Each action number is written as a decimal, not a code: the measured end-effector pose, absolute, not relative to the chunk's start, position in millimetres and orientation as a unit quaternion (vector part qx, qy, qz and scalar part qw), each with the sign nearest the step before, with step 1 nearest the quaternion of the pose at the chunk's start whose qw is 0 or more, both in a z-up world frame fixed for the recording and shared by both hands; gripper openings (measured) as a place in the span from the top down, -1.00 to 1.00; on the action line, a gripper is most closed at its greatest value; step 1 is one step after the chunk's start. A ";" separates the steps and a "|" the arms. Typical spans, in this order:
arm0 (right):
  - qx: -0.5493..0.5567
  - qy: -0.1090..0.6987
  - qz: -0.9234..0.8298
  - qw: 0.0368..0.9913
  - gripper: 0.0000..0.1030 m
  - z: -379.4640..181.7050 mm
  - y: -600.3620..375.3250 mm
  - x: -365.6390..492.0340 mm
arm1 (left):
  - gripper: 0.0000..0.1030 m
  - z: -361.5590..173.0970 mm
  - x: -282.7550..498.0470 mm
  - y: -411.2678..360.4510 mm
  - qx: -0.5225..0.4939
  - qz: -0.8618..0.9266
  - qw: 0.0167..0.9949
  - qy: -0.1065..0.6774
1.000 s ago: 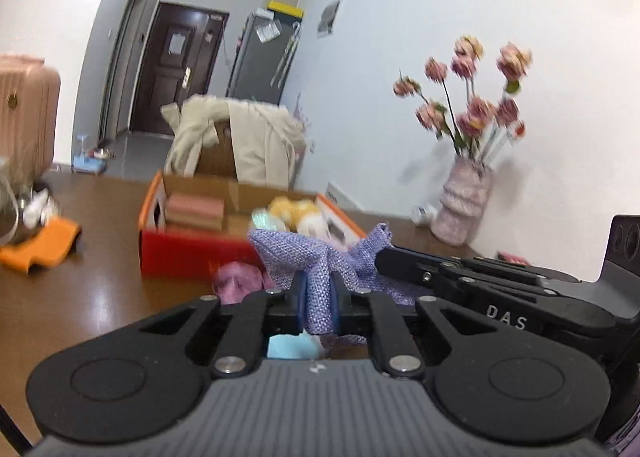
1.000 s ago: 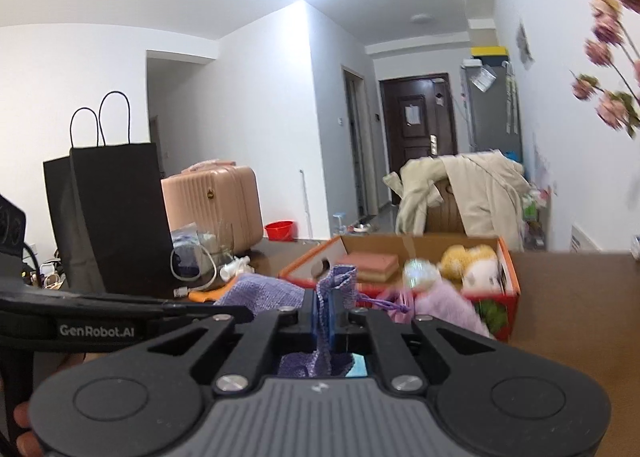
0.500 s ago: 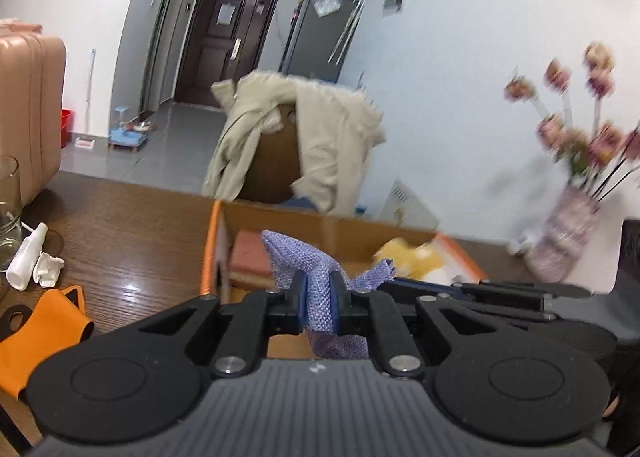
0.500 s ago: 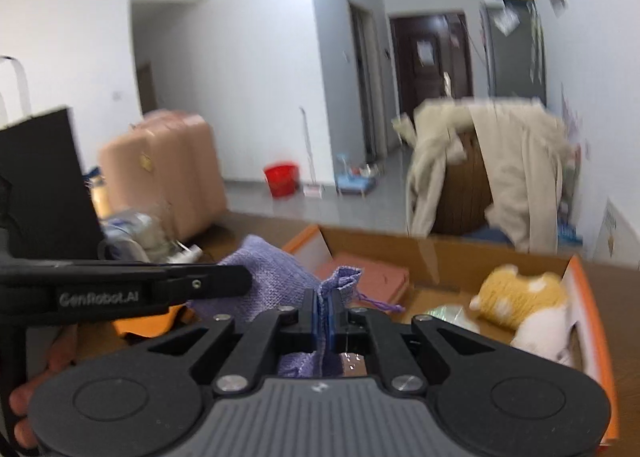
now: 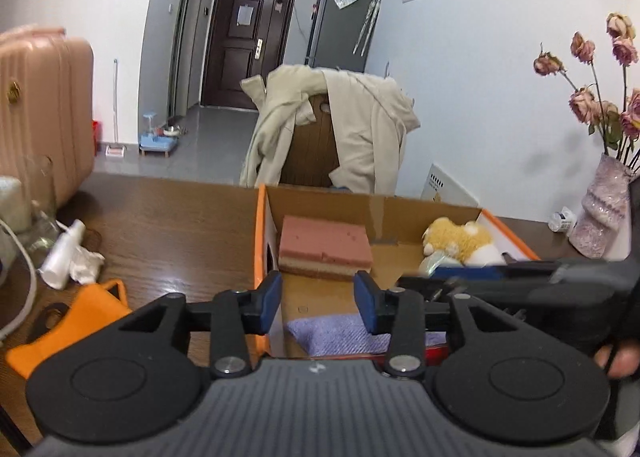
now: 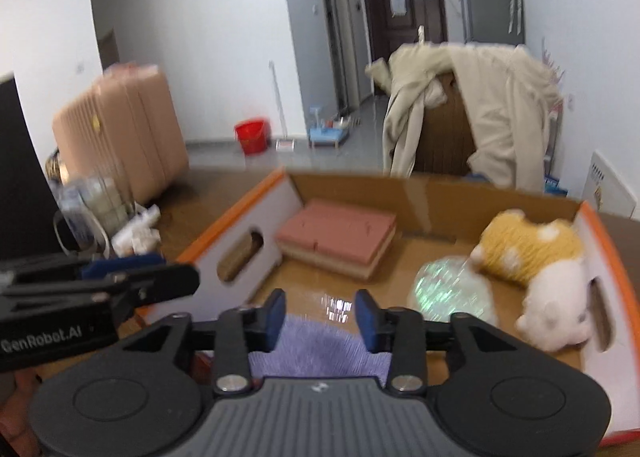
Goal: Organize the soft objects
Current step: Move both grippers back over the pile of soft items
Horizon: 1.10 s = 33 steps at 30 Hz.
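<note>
Purple cloth (image 5: 340, 331) lies below both parted jaws.

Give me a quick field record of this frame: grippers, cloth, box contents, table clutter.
left gripper: open, empty
right gripper: open, empty
purple cloth: lying in box, near end, below both grippers
box: orange-edged cardboard, open top
box contents: pink sponge block, yellow-white plush, glittery ball
table clutter: orange fabric item, white bottle

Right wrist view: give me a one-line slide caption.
Open right gripper above the purple cloth lying in the box beside sponge, plush toy and glitter ball.
</note>
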State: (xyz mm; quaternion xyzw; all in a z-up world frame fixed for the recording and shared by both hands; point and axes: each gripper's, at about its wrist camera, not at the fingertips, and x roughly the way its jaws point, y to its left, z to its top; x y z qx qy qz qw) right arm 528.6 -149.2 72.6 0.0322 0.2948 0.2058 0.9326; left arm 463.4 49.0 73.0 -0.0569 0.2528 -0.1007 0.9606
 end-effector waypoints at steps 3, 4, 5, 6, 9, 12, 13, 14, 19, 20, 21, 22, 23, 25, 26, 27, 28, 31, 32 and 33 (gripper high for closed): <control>0.044 0.255 0.206 0.944 -0.03 107.4 -169.8 504.4 | 0.00 96.7 443.3 46.8 -0.043 -0.099 0.967 0.230; 0.048 0.242 0.204 0.947 -0.07 119.0 -177.7 496.3 | -0.02 104.4 435.8 46.1 -0.039 -0.099 0.969 0.223; 0.054 0.228 0.201 0.951 -0.09 131.0 -187.1 484.7 | -0.04 112.8 426.5 45.3 -0.035 -0.098 0.971 0.216; 0.056 0.218 0.199 0.954 -0.15 139.9 -194.5 475.0 | -0.10 120.4 416.8 44.2 -0.032 -0.098 0.973 0.208; 0.057 0.191 0.198 0.960 -0.30 160.2 -215.7 439.2 | -0.39 137.6 384.4 39.9 -0.022 -0.099 0.976 0.193; 0.044 0.170 0.209 0.962 -0.44 164.5 -232.1 397.1 | -0.59 143.0 340.7 33.0 -0.006 -0.108 0.979 0.176; 0.041 0.166 0.213 0.962 -0.48 162.1 -237.5 382.7 | -0.62 141.3 323.9 30.4 -0.003 -0.109 0.979 0.172; 0.037 0.164 0.216 0.962 -0.55 158.3 -242.5 368.8 | -0.69 138.7 309.5 27.2 0.000 -0.111 0.979 0.169; 0.019 0.167 0.214 0.962 -0.65 123.1 -259.4 305.8 | -0.83 114.6 249.8 14.5 -0.001 -0.111 0.978 0.178; 0.008 0.166 0.208 0.964 -0.67 112.7 -259.7 291.6 | -0.89 107.1 237.5 11.4 0.003 -0.107 0.978 0.181; -0.004 0.164 0.201 0.966 -0.69 102.9 -259.3 277.0 | -0.89 99.1 225.2 7.7 0.011 -0.101 0.978 0.181; -0.018 0.162 0.194 0.967 -0.69 91.8 -258.5 263.4 | -0.90 91.9 215.0 5.7 0.013 -0.096 0.979 0.177; -0.025 0.166 0.188 0.968 -0.69 82.5 -257.9 251.9 | -0.91 83.4 205.0 4.2 0.009 -0.092 0.980 0.179; -0.016 0.181 0.188 0.965 -0.69 65.0 -259.1 231.8 | -0.91 68.3 192.6 3.0 0.003 -0.091 0.977 0.195; 0.001 0.191 0.188 0.964 -0.69 56.8 -262.4 224.5 | -0.91 61.2 189.3 1.0 0.002 -0.091 0.974 0.209; 0.020 0.203 0.187 0.961 -0.69 49.9 -266.4 218.7 | -0.91 56.2 187.8 -0.3 0.003 -0.088 0.971 0.221; 0.033 0.212 0.187 0.959 -0.69 43.9 -268.5 213.9 | -0.91 52.3 184.7 0.4 0.004 -0.084 0.970 0.227; 0.034 0.225 0.179 0.957 -0.69 28.8 -270.8 201.8 | -0.91 45.8 183.3 -1.2 0.004 -0.076 0.969 0.236; 0.035 0.224 0.181 0.957 -0.69 25.0 -271.4 198.8 | -0.91 45.3 183.6 -1.2 0.003 -0.074 0.969 0.235; 0.036 0.224 0.183 0.957 -0.69 22.8 -273.1 196.6 | -0.91 44.9 184.1 -2.0 0.002 -0.071 0.969 0.237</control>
